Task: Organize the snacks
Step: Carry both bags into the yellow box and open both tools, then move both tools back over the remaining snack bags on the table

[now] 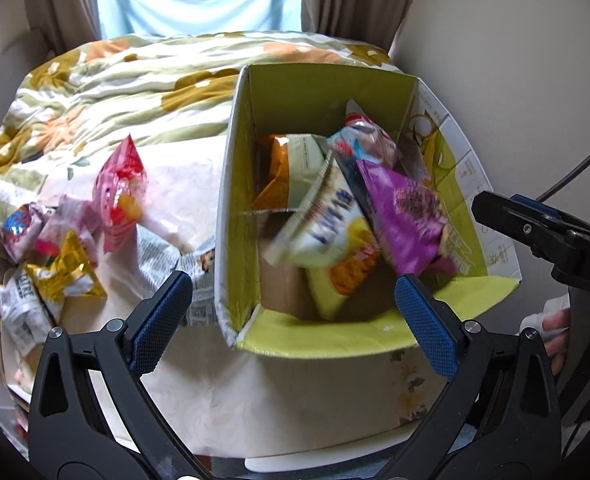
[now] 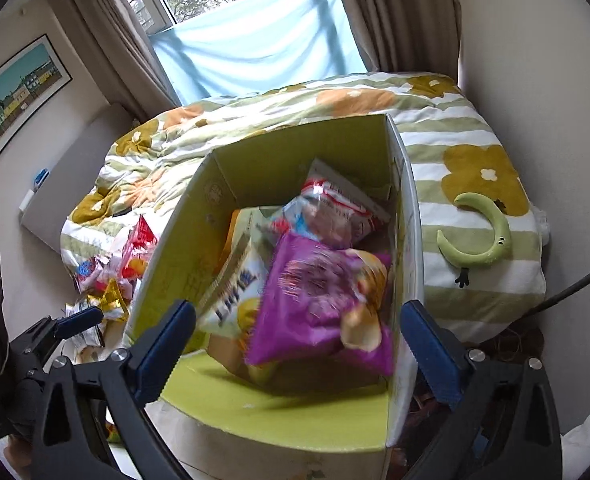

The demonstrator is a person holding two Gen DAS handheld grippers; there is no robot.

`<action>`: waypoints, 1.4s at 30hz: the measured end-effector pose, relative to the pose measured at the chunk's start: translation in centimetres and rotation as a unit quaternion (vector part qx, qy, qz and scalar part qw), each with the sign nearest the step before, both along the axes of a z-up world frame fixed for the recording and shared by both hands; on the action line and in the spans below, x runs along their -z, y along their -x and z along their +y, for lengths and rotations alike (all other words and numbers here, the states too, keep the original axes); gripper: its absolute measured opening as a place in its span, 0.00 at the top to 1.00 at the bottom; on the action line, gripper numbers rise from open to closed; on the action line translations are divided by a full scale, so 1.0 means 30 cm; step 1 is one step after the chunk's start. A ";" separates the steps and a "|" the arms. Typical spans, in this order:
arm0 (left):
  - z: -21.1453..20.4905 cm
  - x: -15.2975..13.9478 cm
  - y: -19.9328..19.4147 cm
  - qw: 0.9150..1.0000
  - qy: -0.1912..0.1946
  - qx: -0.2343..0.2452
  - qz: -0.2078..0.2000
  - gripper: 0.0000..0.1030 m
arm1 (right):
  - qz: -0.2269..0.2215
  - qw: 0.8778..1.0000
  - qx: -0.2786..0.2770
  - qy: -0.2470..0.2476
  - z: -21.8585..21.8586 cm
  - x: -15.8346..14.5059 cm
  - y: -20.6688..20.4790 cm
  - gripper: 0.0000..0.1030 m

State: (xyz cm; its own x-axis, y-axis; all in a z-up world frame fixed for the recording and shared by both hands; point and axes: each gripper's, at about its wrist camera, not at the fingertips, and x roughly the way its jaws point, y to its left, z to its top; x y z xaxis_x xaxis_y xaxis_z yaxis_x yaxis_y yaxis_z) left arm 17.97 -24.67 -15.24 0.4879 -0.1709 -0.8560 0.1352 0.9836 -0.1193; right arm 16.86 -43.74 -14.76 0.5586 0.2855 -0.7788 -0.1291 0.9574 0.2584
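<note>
Purple snack bag (image 2: 319, 304): in cardboard box (image 2: 279, 428), atop other packets. Light, crinkly, slippery; pinch sealed edge. Right gripper (image 2: 299, 348) jaws apart, empty. Left gripper (image 1: 295, 320) jaws apart, empty.

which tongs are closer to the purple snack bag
Right. The right tongs hang open directly over the purple bag in the box; the left tongs hover open at the box's near-left corner.
</note>
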 end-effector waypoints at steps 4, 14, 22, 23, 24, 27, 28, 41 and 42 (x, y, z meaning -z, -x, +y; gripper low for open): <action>0.012 -0.010 0.025 1.000 -0.002 -0.001 -0.004 0.02 | 0.011 1.000 -0.003 -0.008 -0.007 0.008 0.010 0.01; 0.075 -0.103 0.093 0.999 -0.018 -0.011 -0.029 0.02 | -0.001 1.000 -0.007 0.001 0.001 -0.051 0.056 0.01; 0.216 -0.189 0.169 0.998 -0.020 -0.020 -0.061 0.02 | -0.036 0.999 -0.003 -0.002 0.072 -0.134 0.115 0.01; 0.236 -0.197 0.176 0.998 -0.020 -0.020 -0.064 0.02 | -0.042 0.999 -0.003 -0.002 0.096 -0.150 0.128 0.01; 0.257 -0.204 0.186 0.997 -0.021 -0.020 -0.067 0.02 | -0.046 0.999 -0.003 0.000 0.114 -0.160 0.138 0.01; 0.333 -0.219 0.210 0.997 -0.023 -0.012 -0.072 0.02 | -0.062 0.998 -0.002 0.011 0.188 -0.194 0.174 0.01; 0.361 -0.222 0.218 0.997 -0.026 -0.009 -0.073 0.02 | -0.066 0.998 -0.005 0.017 0.214 -0.203 0.184 0.01; 0.811 -0.205 0.266 0.997 -0.036 0.013 -0.062 0.02 | -0.075 0.997 -0.010 0.030 0.701 -0.204 0.250 0.01; 0.842 -0.198 0.264 0.997 -0.036 0.015 -0.060 0.02 | -0.070 0.997 -0.011 0.030 0.743 -0.193 0.250 0.01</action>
